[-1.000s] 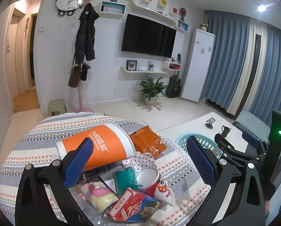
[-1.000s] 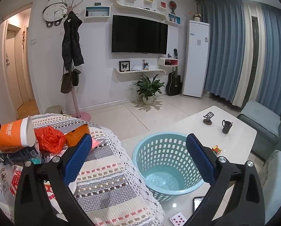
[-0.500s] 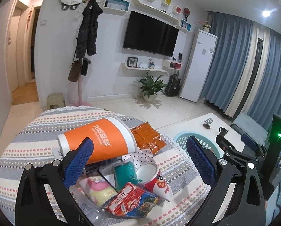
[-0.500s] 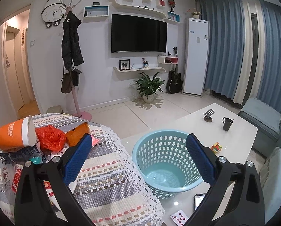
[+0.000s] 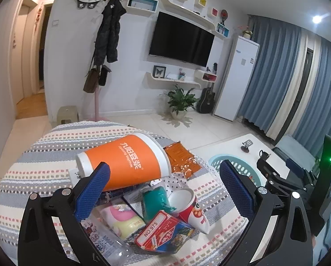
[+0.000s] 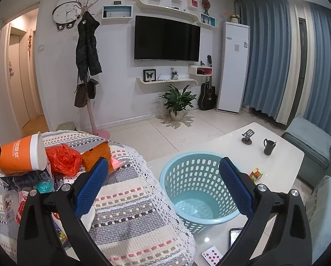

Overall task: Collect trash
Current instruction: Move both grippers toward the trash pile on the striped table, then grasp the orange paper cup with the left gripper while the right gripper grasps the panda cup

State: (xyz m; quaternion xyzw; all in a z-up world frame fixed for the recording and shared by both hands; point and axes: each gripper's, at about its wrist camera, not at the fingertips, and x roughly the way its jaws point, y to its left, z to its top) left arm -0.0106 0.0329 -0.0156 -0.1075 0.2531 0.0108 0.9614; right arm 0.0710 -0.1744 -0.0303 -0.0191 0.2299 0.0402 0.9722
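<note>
A pile of trash lies on the striped cloth (image 5: 32,173): a big orange paper cup (image 5: 125,161) on its side, an orange foil wrapper (image 5: 181,159), a small red and white paper cup (image 5: 187,208), a teal wad (image 5: 154,201), a red card box (image 5: 163,230) and a pink packet (image 5: 121,217). My left gripper (image 5: 163,186) is open above the pile, holding nothing. My right gripper (image 6: 163,184) is open and empty above the edge of the empty light blue basket (image 6: 198,195). The orange cup (image 6: 21,155) and a red plastic bag (image 6: 63,159) show at its left.
The basket stands on a white low table (image 6: 283,155) with a black mug (image 6: 268,146), a phone stand (image 6: 247,136), a puzzle cube (image 6: 255,175), a phone (image 6: 235,236) and a playing card (image 6: 211,255). A blue-grey seat (image 6: 309,139) is at the right.
The left gripper has tilted and shifted slightly over the pile, so the room appears higher and more rotated. The right gripper has barely moved. Both stay open.
</note>
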